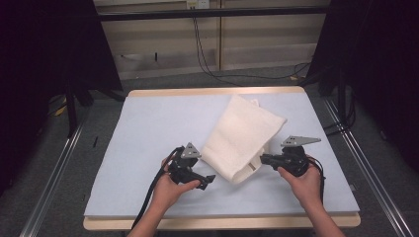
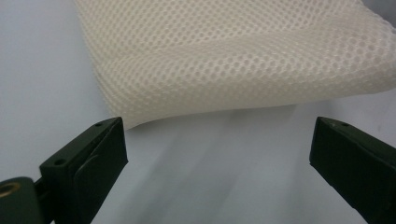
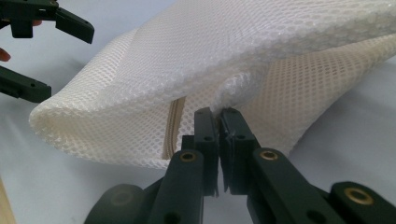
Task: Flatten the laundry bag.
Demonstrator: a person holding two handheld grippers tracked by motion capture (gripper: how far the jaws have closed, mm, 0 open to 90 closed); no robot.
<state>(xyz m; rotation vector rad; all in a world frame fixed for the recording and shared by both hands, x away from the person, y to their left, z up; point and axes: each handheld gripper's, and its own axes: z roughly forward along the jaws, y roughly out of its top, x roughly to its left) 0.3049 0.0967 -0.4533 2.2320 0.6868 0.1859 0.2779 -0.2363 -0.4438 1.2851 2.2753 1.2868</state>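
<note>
The right gripper (image 3: 218,116) pinches only a tiny bit of the mesh bag (image 1: 241,136), so it could slip free before the wide-open left gripper (image 1: 206,180), at eight o'clock, grabs on.

Wooden surface (image 1: 217,92), pale blue sheet (image 1: 148,143) spread on it, white mesh bag (image 1: 242,136) lying between each hand-held gripper

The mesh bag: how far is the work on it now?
Done: the right claw is shut on the mesh bag at its near edge, lifting the top layer. In hand: the open left claw faces the bag's corner. Left: gripping that corner.
</note>
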